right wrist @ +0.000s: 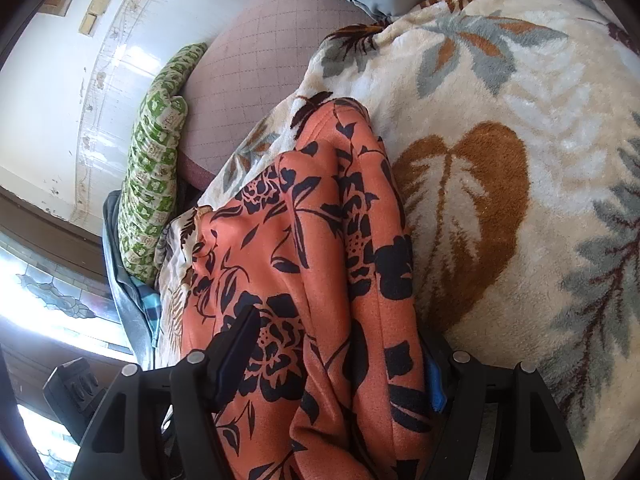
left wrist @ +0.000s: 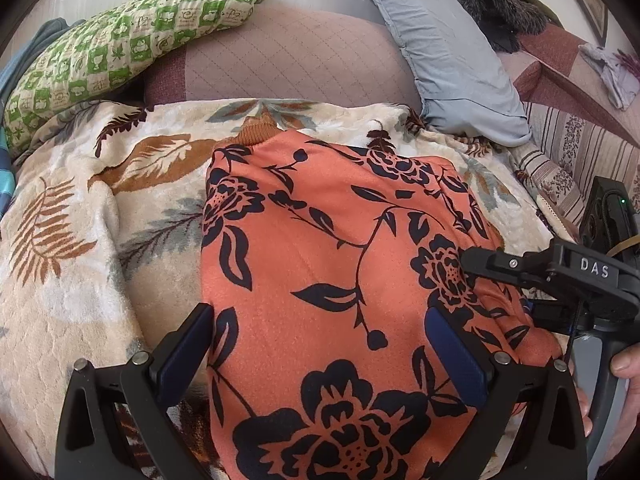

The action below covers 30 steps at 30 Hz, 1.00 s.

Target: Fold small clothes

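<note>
An orange garment with a black flower print (left wrist: 320,248) lies on a cream leaf-patterned blanket (left wrist: 80,280); its ribbed collar is at the far end. My left gripper (left wrist: 320,332) is open, its blue-padded fingers (left wrist: 188,344) straddling the near part of the garment from above. My right gripper (left wrist: 500,280) comes in from the right at the garment's right edge. In the right wrist view the garment (right wrist: 320,280) is bunched between the fingers of the right gripper (right wrist: 340,340), whose jaws stand wide; the right finger is mostly hidden under cloth. The blanket (right wrist: 500,160) fills the right side.
A green-and-cream patterned pillow (left wrist: 120,40) lies at the far left, a blue-grey pillow (left wrist: 448,52) at the far right, a pink quilted cushion (left wrist: 288,64) between them. A dark furry item (left wrist: 496,4) and striped bedding (left wrist: 568,152) are at the right. A window shows at the left (right wrist: 40,300).
</note>
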### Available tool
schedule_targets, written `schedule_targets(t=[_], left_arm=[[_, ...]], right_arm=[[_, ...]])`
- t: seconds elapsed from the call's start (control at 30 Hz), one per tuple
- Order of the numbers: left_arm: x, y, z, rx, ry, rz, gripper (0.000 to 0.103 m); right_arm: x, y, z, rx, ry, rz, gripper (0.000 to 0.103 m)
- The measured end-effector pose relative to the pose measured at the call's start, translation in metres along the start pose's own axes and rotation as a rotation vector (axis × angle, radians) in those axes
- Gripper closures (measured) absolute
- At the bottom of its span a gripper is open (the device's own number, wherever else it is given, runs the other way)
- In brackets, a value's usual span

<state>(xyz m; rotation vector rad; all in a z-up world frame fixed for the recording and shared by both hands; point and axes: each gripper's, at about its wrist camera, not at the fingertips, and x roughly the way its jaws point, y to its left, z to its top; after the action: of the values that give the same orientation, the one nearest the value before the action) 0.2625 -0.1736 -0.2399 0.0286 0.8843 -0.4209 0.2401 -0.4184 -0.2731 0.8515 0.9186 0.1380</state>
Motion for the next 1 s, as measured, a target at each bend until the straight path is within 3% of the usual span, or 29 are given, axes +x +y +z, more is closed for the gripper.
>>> schedule_targets(t=[0.1,0.17,0.23,0.27,0.4,0.47,0.5,0.53,0.63,0.77,0.83,0.9,1.0], left_arm=[[0.000,0.008,0.003,-0.044,0.010,-0.034,0.005],[0.000,0.016,0.004,-0.077,0.018,-0.035,0.017],[-0.001,0.023,0.005,-0.110,0.016,-0.023,0.041],[-0.001,0.027,0.005,-0.125,0.012,-0.022,0.044],[-0.003,0.029,0.005,-0.128,0.003,-0.037,0.047],[-0.001,0.028,0.005,-0.119,0.006,-0.024,0.040],[0.003,0.029,0.004,-0.121,0.022,-0.026,0.026],[0.009,0.030,0.003,-0.132,0.059,-0.037,0.020],[0.019,0.037,-0.003,-0.205,0.103,-0.115,0.020],[0.014,0.033,-0.003,-0.174,0.073,-0.109,0.032],[0.011,0.032,-0.003,-0.169,0.055,-0.110,0.047],[0.007,0.032,-0.002,-0.160,0.035,-0.121,0.056],[0.004,0.030,-0.002,-0.142,0.024,-0.117,0.060]], right_arm=[[0.009,0.003,-0.003,-0.027,0.025,-0.057,0.029],[0.009,0.006,-0.004,-0.048,0.020,-0.073,0.031],[0.009,0.008,-0.005,-0.069,0.015,-0.096,0.036],[0.009,0.010,-0.006,-0.082,0.011,-0.112,0.039],[0.007,0.023,-0.009,-0.156,-0.020,-0.167,0.046],[0.006,0.027,-0.010,-0.187,-0.034,-0.187,0.047],[0.007,0.028,-0.011,-0.194,-0.034,-0.191,0.047],[0.007,0.027,-0.010,-0.193,-0.029,-0.190,0.047],[0.008,0.020,-0.007,-0.165,-0.011,-0.170,0.047],[0.011,0.019,-0.007,-0.161,-0.007,-0.164,0.044],[0.011,0.020,-0.008,-0.176,-0.014,-0.169,0.044],[0.010,0.025,-0.010,-0.206,-0.027,-0.184,0.049],[0.007,0.034,-0.013,-0.258,-0.055,-0.215,0.058]])
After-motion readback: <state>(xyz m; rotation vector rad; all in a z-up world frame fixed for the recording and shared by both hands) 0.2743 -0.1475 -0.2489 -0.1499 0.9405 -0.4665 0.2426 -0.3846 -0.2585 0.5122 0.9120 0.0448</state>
